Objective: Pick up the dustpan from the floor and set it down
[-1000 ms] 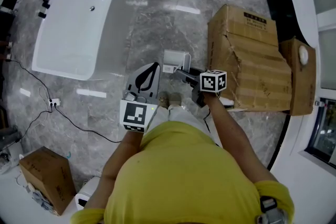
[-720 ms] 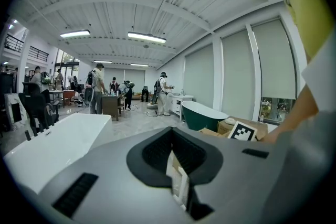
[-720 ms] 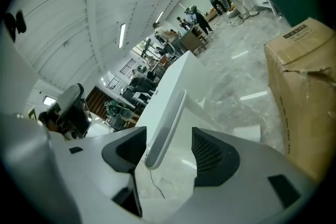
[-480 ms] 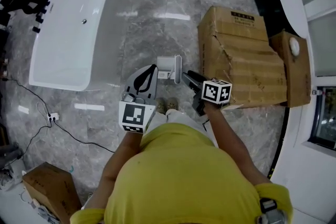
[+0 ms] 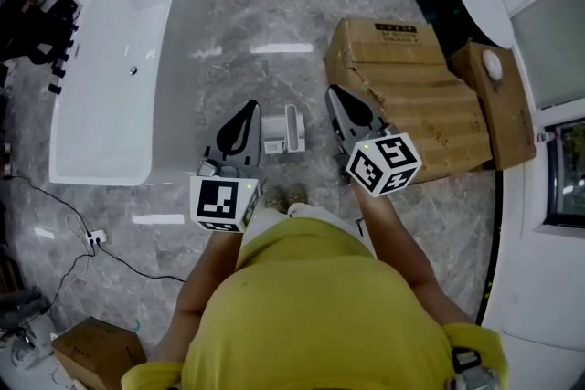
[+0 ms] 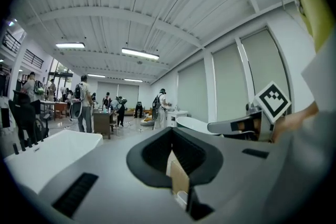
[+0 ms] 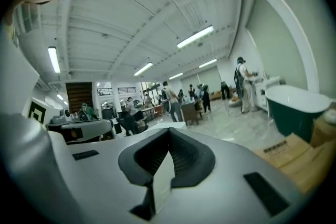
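Head view: the right gripper [image 5: 336, 98] was down at the dustpan [image 5: 283, 132] a second ago with its jaws apart. It is now lifted well clear of it, and its jaws have just been closing and are clenched with nothing between them. The left gripper [image 5: 247, 110] has come up too, by less. The white dustpan stays on the grey marble floor [image 5: 274, 5] in much the same spot, just ahead of the person's shoes [image 5: 285, 195], between the two grippers and touching neither. It lies between the bathtub [image 5: 110, 78] and the cardboard box [image 5: 411, 96], nearer the box. Judgement: the release is finished and the set-down looks done, so nothing is left but to pull away. The dustpan's long axis runs away from the person toward the picture's top, roughly in line with the bathtub's long side. A taller panel stands on its box side and a lower boxy part on its bathtub side. It is too small to be sure which way the mouth faces, but it probably rests upright on an edge. Left gripper view: the jaws are pressed together, gripping nothing, with only a sliver of brown cardboard showing through the slit. The gripper points level across the hall, and the dustpan is out of frame. Right gripper view: the jaws are clenched and empty. The cardboard box shows at lower right and no dustpan can be made out.
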The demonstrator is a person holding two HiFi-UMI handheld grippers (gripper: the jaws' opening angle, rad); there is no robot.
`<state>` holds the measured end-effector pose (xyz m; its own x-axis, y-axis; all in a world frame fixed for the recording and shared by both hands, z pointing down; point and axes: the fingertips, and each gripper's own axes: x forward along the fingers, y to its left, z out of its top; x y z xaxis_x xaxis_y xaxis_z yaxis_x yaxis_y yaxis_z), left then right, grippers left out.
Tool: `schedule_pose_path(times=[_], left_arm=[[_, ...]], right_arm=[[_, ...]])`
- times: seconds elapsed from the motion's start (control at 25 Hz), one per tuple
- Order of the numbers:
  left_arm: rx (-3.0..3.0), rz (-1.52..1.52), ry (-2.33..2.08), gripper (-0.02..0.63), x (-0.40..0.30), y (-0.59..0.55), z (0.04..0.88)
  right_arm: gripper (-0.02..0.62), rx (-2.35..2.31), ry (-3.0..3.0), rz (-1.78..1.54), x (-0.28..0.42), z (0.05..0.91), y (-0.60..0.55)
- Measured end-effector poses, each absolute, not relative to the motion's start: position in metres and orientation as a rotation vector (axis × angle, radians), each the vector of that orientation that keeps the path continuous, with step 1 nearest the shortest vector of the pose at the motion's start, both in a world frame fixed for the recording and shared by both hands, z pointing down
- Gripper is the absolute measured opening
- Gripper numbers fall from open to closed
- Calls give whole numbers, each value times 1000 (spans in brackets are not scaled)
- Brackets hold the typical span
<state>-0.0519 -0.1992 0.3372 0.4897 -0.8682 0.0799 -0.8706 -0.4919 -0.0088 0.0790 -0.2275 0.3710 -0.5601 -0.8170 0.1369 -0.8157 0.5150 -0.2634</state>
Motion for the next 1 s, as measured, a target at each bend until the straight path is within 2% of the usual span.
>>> schedule_pose_path(times=[0.16,0.32,1.0], left_arm=[[2728,67,-1678,-2,-57,-204,292],[2760,85,-1755,-2,-53,-202,263],[2770,109,-1791,-2,-39,-193,258]], right_arm=[[11,-1646,2670,-78,91,303,-224],[9,-1740,2594,132,100,267,-214],[9,-1720,2605,147,108,268,-202]])
